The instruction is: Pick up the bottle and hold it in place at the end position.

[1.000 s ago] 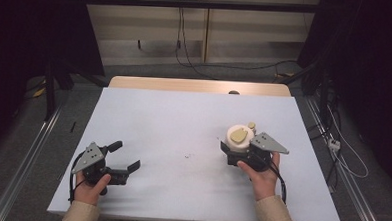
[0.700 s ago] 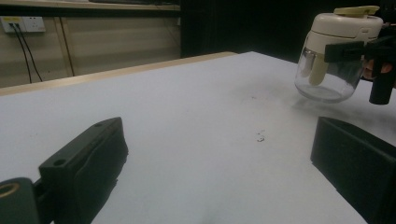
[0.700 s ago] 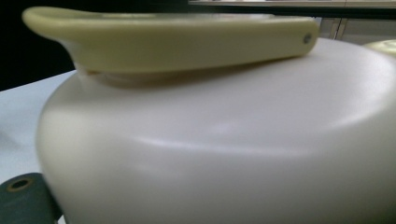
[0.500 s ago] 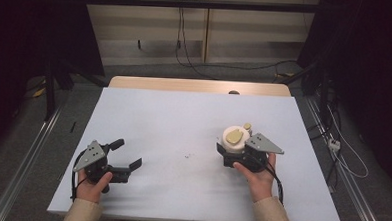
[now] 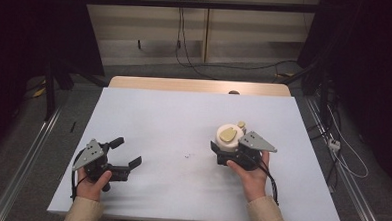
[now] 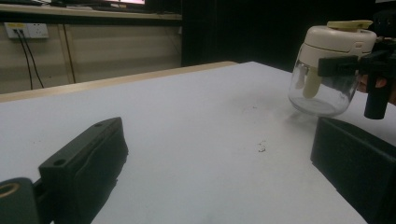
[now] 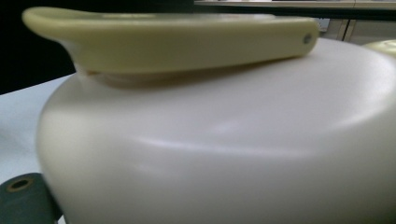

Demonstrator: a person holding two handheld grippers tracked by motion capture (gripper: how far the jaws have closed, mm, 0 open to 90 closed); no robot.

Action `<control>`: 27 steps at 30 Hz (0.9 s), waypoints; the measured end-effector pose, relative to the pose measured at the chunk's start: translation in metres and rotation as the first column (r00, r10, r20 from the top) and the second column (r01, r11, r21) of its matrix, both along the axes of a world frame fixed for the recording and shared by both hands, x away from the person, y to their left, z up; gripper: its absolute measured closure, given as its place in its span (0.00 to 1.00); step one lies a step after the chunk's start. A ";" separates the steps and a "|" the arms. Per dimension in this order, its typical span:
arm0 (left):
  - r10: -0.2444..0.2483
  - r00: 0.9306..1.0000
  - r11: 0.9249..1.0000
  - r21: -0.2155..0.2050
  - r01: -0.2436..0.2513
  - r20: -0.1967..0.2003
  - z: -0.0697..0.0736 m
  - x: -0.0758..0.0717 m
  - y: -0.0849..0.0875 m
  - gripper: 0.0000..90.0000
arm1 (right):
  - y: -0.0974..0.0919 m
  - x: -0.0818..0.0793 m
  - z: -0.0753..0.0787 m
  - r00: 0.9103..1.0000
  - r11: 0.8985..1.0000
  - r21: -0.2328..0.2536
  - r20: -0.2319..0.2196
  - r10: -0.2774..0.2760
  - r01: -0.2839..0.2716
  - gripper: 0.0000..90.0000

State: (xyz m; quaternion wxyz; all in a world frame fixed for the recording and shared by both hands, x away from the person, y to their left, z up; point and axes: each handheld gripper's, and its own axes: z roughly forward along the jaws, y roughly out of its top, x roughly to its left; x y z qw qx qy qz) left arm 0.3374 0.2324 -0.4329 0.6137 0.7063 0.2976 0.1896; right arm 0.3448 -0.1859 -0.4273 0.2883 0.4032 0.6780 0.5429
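On the right half of the white desk [image 5: 184, 115], the right gripper [image 5: 230, 153] is clamping a small glass jar [image 6: 322, 88] just under its cream lid [image 5: 228, 137]. The jar is sitting near the person's edge, right of the desk's middle. In the left gripper view the jar is tilting slightly, its clear body showing a pale stem hanging inside from the lid, and the black jaws are pressing against the jar on both sides at the lid's lower rim. A yellow-green flap [image 7: 177, 35] is lying flat across the top of the lid; in the right gripper view it is filling the upper part, close to the camera, with the lid's rounded cream surface below it.

The left gripper [image 5: 124, 155] is resting at the near left of the desk, well apart from the jar, with its jaws spread wide and nothing between them. The person's left hand [image 5: 93, 183] is wrapping its handle; the right hand [image 5: 251, 170] is gripping the other handle.

A few small dark specks [image 5: 187, 154] are lying on the desk between the two grippers, nearer the jar.
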 end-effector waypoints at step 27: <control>0.009 1.000 1.000 0.026 -0.009 -0.014 -0.003 -0.006 0.009 0.03 | 0.012 0.015 -0.002 1.000 1.000 0.016 -0.014 0.019 -0.019 0.07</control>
